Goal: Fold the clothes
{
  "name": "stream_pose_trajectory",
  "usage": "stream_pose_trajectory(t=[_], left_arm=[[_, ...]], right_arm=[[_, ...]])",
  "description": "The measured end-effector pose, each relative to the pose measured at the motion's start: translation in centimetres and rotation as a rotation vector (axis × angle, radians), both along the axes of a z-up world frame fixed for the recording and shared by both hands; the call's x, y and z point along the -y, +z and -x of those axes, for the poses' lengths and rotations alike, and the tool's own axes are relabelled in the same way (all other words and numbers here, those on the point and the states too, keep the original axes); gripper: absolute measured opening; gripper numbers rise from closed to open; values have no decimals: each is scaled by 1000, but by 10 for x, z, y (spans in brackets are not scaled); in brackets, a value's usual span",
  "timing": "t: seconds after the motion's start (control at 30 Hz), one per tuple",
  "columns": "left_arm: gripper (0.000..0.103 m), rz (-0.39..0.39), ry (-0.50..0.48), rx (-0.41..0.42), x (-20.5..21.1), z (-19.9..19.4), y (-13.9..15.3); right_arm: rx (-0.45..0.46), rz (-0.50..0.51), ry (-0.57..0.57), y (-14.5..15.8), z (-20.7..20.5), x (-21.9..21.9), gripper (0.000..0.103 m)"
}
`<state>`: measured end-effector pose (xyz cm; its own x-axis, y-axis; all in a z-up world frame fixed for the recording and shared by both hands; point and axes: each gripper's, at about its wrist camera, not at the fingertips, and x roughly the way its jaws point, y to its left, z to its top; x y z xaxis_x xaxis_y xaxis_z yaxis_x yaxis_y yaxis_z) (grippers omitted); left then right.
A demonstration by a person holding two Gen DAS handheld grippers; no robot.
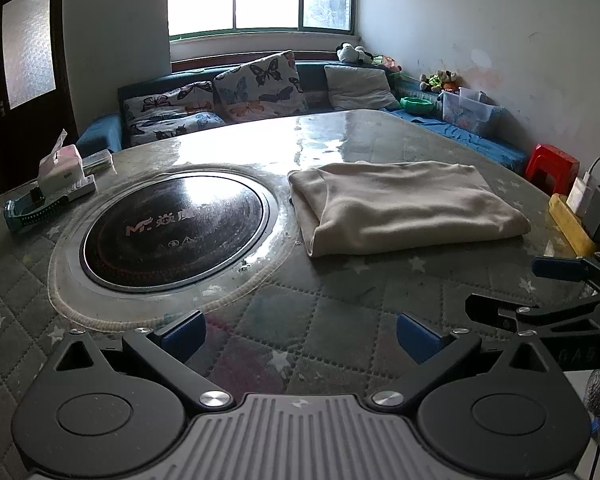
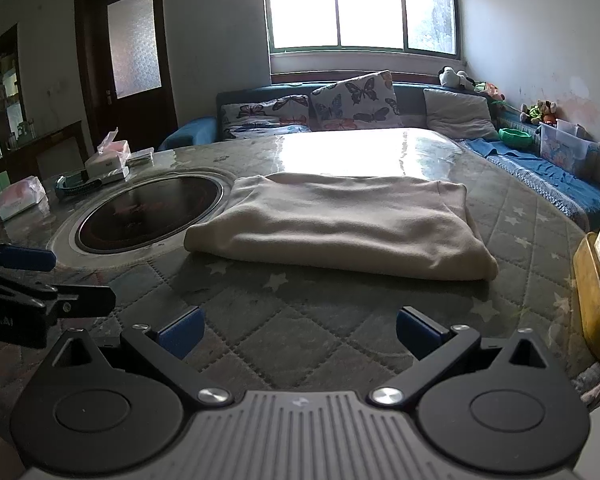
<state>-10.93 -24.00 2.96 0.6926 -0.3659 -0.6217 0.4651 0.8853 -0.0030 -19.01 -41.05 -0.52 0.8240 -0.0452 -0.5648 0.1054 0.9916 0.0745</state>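
A beige garment (image 1: 404,204) lies folded into a thick rectangle on the quilted table cover, right of the round cooktop; it also shows in the right wrist view (image 2: 340,228). My left gripper (image 1: 300,338) is open and empty, held above the table cover in front of the garment and apart from it. My right gripper (image 2: 298,334) is open and empty, also short of the garment's near edge. The right gripper's blue finger (image 1: 560,268) shows at the right edge of the left wrist view, and the left gripper's finger (image 2: 28,258) shows at the left of the right wrist view.
A round black cooktop (image 1: 172,228) is set into the table (image 1: 300,300) at the left. Tissue packs and a box (image 1: 66,176) stand at the far left. A yellow holder with chargers (image 1: 572,220) sits at the right edge. A sofa with cushions (image 1: 256,84) lies beyond.
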Motion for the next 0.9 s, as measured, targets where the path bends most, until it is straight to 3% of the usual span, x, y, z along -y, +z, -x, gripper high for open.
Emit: stream_pose_trajectory(t=[0.9], left_arm=[[103, -7, -29, -15, 11, 2, -7]], right_arm=[[-35, 4, -42, -5, -1, 3, 103]])
